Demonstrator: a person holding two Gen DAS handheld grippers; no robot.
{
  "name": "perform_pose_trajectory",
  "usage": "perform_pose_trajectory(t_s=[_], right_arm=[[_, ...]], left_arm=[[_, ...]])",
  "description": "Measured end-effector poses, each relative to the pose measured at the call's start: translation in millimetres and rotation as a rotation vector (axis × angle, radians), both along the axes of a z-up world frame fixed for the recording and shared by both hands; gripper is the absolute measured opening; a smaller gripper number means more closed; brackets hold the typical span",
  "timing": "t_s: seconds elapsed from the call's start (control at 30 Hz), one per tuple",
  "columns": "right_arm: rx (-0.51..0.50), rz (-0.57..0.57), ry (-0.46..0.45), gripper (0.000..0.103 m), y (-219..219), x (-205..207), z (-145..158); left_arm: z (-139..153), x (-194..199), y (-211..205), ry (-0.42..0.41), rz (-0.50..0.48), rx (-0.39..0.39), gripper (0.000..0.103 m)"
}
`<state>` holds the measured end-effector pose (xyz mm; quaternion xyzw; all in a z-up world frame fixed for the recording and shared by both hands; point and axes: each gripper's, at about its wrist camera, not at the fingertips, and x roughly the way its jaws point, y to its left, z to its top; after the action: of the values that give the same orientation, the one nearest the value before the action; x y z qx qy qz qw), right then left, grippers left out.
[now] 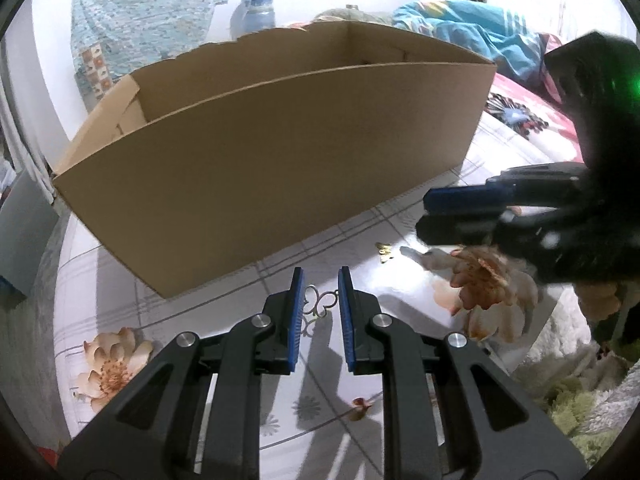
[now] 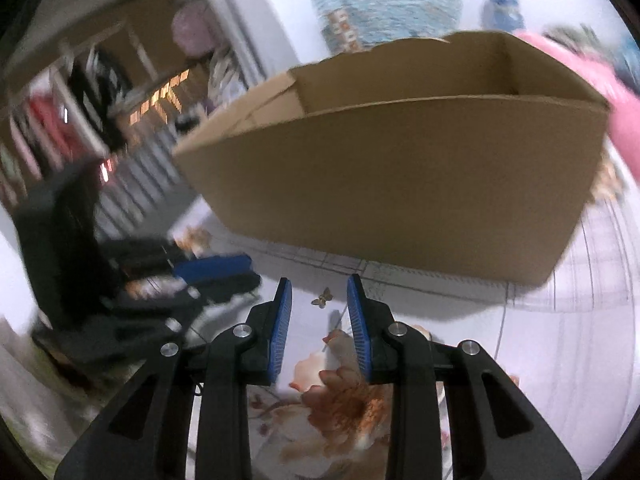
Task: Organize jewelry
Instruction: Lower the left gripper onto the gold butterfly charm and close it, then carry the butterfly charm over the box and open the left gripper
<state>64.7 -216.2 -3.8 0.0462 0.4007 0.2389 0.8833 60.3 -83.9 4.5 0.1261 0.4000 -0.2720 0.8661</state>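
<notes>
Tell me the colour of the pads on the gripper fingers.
Blue pads on black fingers, clearest in the left wrist view.

- Right gripper (image 2: 319,306): black arms, blue pads, jaws parted with nothing between them, angled down at a white floral bedsheet (image 2: 560,360).
- Butterfly pendant (image 2: 322,297): small, gold-toned, lying on the sheet just ahead of the fingertips, touching neither pad.
- Cardboard box (image 2: 400,184): open-topped, brown, beyond the pendant.
- Left gripper (image 2: 216,270): blurred, to the left, blue pad visible.
</notes>
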Motion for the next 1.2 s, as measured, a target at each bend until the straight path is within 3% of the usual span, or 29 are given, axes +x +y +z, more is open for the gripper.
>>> perform_pose_trajectory(t_s=[0.27,0.47,0.6,0.67,1.2], right_arm=[[-0.197,0.138,-0.033,0.029,29.1,5.9,-5.3],[-0.266,0.171,-0.024,0.024,34.2,10.3,-9.7],[-0.260,0.178,-0.018,0.020,30.2,11.3,-7.0],[-0.249,0.182,-0.008,0.013,27.9,15.7,-6.5],[-0.210,0.164,-0.016,0.013,26.5,7.4,0.4]], left_arm=[[-1.1,2.8,11.0,-0.002,0.018,-0.032,0.016],[-2.3,5.3,15.7,-0.003,0.022,-0.045,0.016],[-2.5,6.3,17.0,-0.004,0.023,-0.049,0.016],[-2.6,6.2,16.8,-0.004,0.024,-0.052,0.016],[1.7,1.4,20.0,-0.019,0.028,-0.055,0.016]])
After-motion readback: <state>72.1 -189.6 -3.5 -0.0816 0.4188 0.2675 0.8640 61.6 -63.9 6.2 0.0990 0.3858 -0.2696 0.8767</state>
